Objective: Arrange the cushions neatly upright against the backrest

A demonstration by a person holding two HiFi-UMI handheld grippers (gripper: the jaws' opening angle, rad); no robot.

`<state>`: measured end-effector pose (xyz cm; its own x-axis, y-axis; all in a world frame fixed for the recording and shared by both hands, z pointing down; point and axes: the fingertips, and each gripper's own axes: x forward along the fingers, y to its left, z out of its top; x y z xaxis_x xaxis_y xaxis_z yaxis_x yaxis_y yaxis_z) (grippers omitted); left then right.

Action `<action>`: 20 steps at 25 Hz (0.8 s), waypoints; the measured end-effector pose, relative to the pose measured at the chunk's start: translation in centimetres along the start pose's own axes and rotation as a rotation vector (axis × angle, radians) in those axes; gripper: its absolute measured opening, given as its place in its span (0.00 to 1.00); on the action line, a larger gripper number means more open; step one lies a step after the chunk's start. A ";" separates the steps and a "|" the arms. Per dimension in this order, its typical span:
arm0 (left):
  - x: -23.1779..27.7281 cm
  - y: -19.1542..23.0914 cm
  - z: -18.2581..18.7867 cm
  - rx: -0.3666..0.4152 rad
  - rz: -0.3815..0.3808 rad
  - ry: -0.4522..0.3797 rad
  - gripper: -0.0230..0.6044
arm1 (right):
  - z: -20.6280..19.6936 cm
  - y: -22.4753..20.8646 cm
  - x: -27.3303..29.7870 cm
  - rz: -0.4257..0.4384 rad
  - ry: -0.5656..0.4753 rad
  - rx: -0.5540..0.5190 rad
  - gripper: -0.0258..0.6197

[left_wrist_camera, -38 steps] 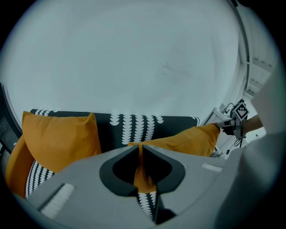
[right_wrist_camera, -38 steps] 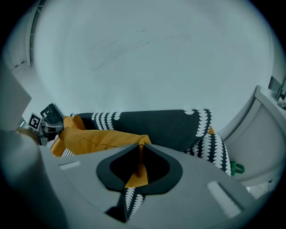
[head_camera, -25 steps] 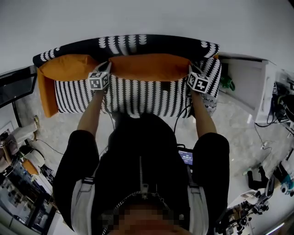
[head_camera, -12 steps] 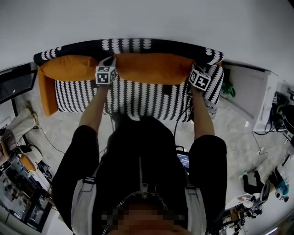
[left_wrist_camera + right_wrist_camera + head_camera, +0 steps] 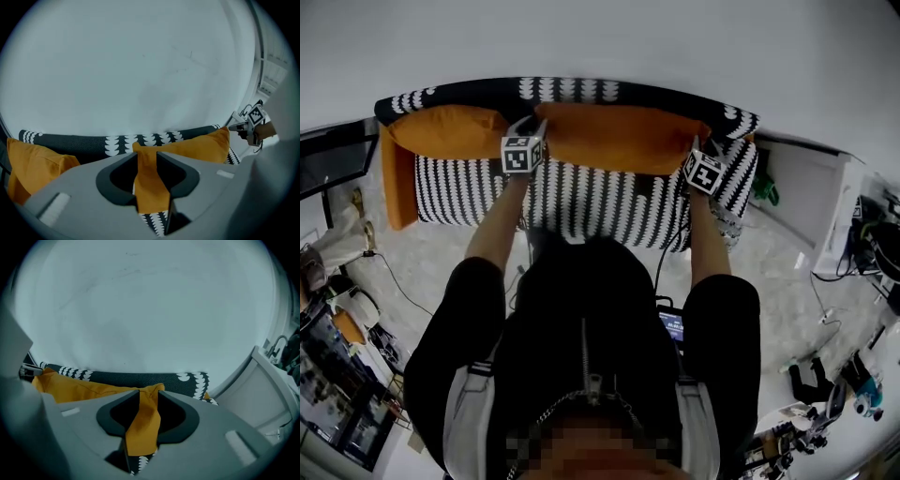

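A long orange cushion (image 5: 619,136) leans against the backrest of the black-and-white patterned sofa (image 5: 581,202). My left gripper (image 5: 534,127) is at the cushion's left top corner and my right gripper (image 5: 696,147) at its right top corner. Both pairs of jaws are opening. In the left gripper view the orange corner (image 5: 149,187) still lies loosely between the jaws of the left gripper (image 5: 146,161). The right gripper (image 5: 149,401) likewise has a fold of the cushion (image 5: 140,427) in its gap. A second orange cushion (image 5: 445,131) stands at the sofa's left end.
A third orange cushion (image 5: 397,178) hangs at the sofa's left arm. A white cabinet (image 5: 802,178) stands right of the sofa. Tools and cables (image 5: 862,366) litter the floor at the right, and boxes and clutter (image 5: 337,319) at the left. A white wall (image 5: 600,37) rises behind the backrest.
Both grippers have carried the long cushion a little up and back toward the top of the backrest. The head view has shifted slightly.
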<state>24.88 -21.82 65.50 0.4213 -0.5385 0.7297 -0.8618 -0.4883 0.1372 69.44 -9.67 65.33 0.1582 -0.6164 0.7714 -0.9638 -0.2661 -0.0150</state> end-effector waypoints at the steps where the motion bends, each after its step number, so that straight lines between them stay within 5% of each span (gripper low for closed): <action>1: -0.7 0.1 -0.3 0.006 -0.002 -0.003 0.25 | 0.0 0.1 -0.5 -0.018 -0.017 0.003 0.23; 10: -9.1 -1.5 -2.9 0.047 -0.023 -0.092 0.10 | -1.9 5.9 -6.6 0.043 -0.118 0.027 0.14; 20: -19.7 -1.4 -6.6 0.162 -0.160 -0.228 0.05 | -7.8 21.5 -18.2 0.163 -0.176 -0.063 0.04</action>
<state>15.96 -6.03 55.33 0.6163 -0.5767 0.5363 -0.7309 -0.6724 0.1170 44.21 1.58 55.97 0.0295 -0.7687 0.6390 -0.9902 -0.1097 -0.0861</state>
